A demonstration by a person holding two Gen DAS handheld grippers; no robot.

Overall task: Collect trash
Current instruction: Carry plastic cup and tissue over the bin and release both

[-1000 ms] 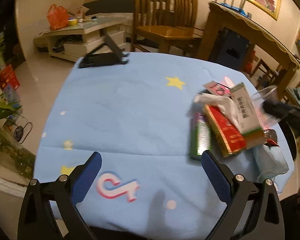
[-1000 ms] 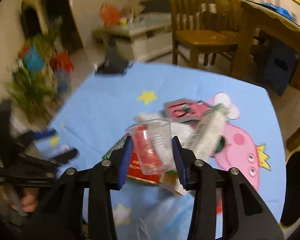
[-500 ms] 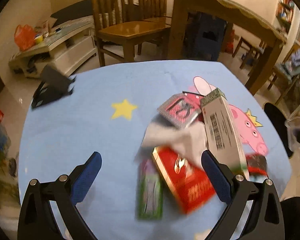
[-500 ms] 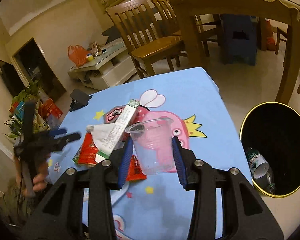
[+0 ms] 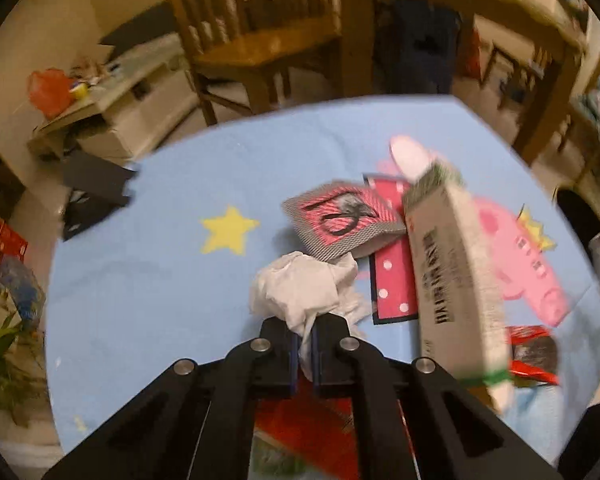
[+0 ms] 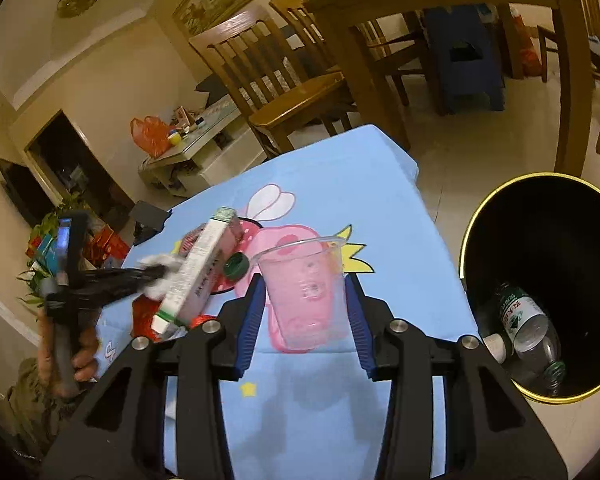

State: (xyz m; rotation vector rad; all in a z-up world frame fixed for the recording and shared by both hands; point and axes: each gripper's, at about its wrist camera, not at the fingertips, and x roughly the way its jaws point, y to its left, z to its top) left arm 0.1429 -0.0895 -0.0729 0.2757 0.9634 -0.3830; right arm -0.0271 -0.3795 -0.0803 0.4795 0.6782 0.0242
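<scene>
My left gripper (image 5: 305,344) is shut on a crumpled white tissue (image 5: 300,292) over the blue tablecloth (image 5: 140,280). Around it lie a pink and grey wrapper (image 5: 340,220), a long white carton (image 5: 456,280), a red packet (image 5: 300,432) under the fingers and a red and black wrapper (image 5: 532,352). My right gripper (image 6: 306,316) is shut on a clear plastic cup (image 6: 304,292), held upright above the table's right part. The black trash bin with a gold rim (image 6: 548,280) stands on the floor to the right, with an empty bottle (image 6: 528,324) inside. The left gripper also shows in the right wrist view (image 6: 156,274).
A green bottle cap (image 6: 236,266) lies by the carton (image 6: 196,276). A black phone stand (image 5: 92,196) sits at the table's far left edge. Wooden chairs (image 6: 272,80) and a dining table (image 6: 440,0) stand beyond. A low coffee table (image 5: 112,96) and plants (image 5: 0,340) are to the left.
My left gripper moved forward and closed on the white tissue; it was open before. My right gripper carried the cup rightwards, towards the bin side of the table.
</scene>
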